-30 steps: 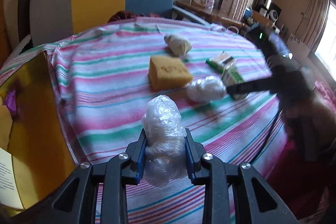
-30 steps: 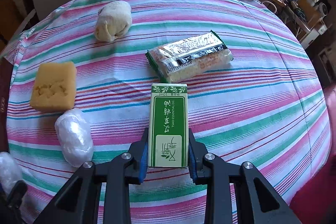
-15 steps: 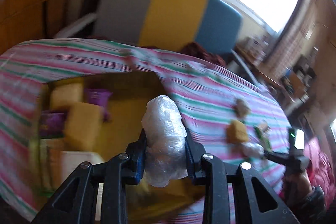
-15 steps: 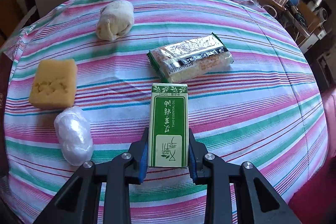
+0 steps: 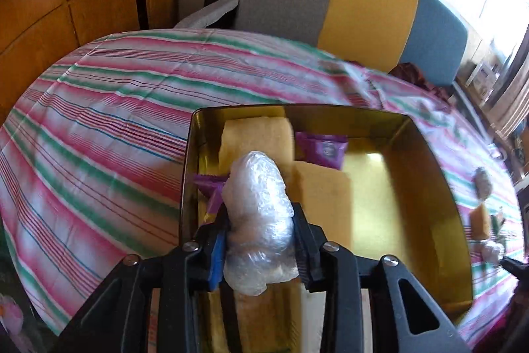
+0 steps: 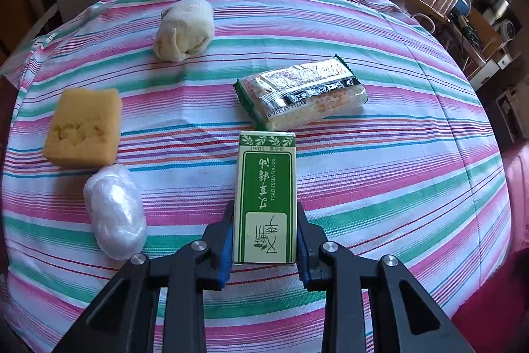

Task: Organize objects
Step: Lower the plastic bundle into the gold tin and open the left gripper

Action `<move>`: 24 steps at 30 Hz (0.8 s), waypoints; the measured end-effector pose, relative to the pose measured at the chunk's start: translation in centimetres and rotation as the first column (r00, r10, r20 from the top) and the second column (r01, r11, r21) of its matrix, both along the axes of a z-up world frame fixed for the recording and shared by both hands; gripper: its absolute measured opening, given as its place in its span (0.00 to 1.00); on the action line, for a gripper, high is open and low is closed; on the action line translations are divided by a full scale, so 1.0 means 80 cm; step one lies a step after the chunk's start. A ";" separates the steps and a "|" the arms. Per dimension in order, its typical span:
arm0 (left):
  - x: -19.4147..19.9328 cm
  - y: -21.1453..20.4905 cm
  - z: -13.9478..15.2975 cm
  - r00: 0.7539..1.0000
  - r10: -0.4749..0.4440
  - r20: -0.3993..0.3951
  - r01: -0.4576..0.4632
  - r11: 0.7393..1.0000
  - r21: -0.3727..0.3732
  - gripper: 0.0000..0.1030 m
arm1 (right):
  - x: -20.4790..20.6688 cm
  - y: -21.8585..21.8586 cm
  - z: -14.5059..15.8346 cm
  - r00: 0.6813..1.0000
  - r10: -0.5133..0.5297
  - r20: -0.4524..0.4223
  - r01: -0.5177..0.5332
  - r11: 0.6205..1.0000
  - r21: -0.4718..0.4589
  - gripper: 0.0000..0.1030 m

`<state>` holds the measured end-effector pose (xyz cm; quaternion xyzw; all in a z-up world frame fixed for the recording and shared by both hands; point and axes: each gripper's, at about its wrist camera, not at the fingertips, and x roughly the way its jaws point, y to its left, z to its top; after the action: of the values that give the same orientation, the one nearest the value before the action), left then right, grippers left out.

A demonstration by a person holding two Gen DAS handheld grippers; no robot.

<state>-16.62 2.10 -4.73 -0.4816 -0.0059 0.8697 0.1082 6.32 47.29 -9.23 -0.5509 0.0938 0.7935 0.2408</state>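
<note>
Left tongs (image 5: 261,240) are easing apart, plastic-wrapped bundle (image 5: 258,214) between them above the gold tin (image 5: 439,187). Right tongs (image 6: 264,240) pinch the green box (image 6: 266,197) over the striped desk (image 6: 396,187).

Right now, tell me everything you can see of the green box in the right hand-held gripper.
The green box is a slim cardboard carton, green panel on cream, with a leaf band at the far end and the print "TSAO ESSENTIAL OIL". It looks intact and closed. It lies lengthwise along the right hand-held gripper, whose blue pads clamp its long sides near the near end. Its far end almost meets the snack packet; whether it rests on the striped tablecloth is unclear.
</note>
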 end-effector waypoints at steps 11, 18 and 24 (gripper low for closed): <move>0.012 -0.011 0.011 1.000 0.021 -0.019 -0.021 1.000 0.000 0.46 | 0.005 -0.006 0.002 1.000 0.003 0.003 -0.003 1.000 0.011 0.30; 0.088 -0.013 0.058 0.977 0.098 -0.189 -0.106 0.994 -0.036 0.46 | 0.003 -0.006 0.003 1.000 0.010 0.003 -0.010 0.999 0.031 0.30; 0.136 0.000 0.069 0.970 0.065 -0.236 -0.074 0.997 -0.029 0.46 | 0.006 -0.010 0.007 1.000 0.008 -0.006 -0.008 0.999 0.032 0.29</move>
<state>-5.72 2.11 0.81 -0.3770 0.0062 0.9237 0.0685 6.77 46.46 -8.64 -0.5450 0.0796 0.7975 0.2463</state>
